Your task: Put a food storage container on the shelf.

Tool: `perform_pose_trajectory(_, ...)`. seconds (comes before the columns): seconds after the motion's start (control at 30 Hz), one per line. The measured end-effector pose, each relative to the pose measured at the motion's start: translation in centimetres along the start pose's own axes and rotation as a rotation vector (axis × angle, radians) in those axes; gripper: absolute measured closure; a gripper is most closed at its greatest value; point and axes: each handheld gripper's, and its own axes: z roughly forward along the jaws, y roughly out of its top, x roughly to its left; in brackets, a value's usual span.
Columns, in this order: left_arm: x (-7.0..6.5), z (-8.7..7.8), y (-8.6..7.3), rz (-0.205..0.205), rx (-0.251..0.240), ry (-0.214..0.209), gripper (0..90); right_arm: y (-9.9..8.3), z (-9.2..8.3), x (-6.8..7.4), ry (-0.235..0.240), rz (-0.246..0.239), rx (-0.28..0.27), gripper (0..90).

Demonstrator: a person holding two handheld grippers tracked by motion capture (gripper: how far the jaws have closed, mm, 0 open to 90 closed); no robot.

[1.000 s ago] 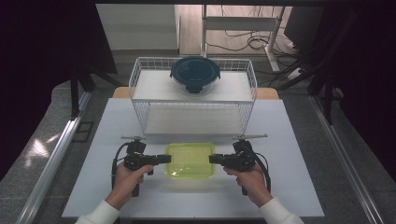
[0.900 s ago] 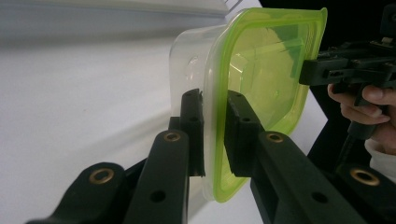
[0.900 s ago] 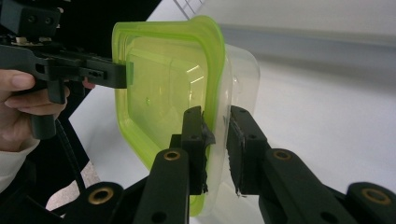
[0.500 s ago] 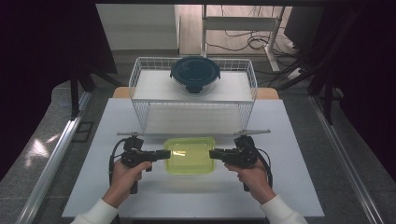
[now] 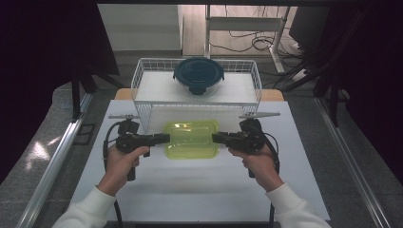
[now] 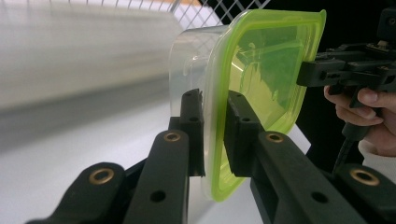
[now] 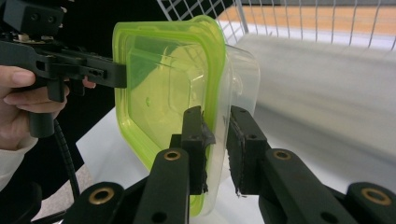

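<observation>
A clear rectangular plastic container with a translucent lime-green lid [image 5: 191,138] is held above a white tabletop [image 5: 190,190], in front of a white wire rack [image 5: 142,76]. It is gripped from both short ends.

At the container's left end, the left gripper [image 5: 166,138] is seen in the high view, held in a person's hand with a white sleeve. In the left gripper view, the two black jaws are pressed against the rim of the container [image 6: 243,93], one jaw on the clear wall side and one on the green lid side, so the edge is pinched between them.

At the opposite end, the right gripper [image 5: 215,138] is held in the person's other hand. In the right gripper view, its jaws are likewise closed on the container's edge [image 7: 187,84], with the lid's lip and the clear wall clamped between the pads.

The container is held level in the high view, with its lid facing up, and is carried between the two grippers.

On the flat top of the wire rack, a round clear bowl with a dark blue clip-on lid [image 5: 198,74] is seated, well apart from the held container.
</observation>
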Motion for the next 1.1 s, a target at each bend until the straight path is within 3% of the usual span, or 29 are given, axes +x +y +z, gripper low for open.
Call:
perform_pose_trajectory(0.13,-1.1,-0.4,1.7,0.034,-0.013,0.010,79.1,1.4,-0.8,0.3,-0.013,-0.021,-0.024,76.8)
perform_pose_trajectory(0.73,-4.0,-1.8,9.3,0.112,-0.066,0.006,79.1,8.1,-4.0,0.7,-0.020,-0.049,-0.130,77.9)
perform_pose_trajectory(1.1,-3.4,-1.4,14.5,0.112,-0.078,-0.007,79.1,12.7,-4.2,-0.3,-0.036,-0.046,-0.176,78.4)
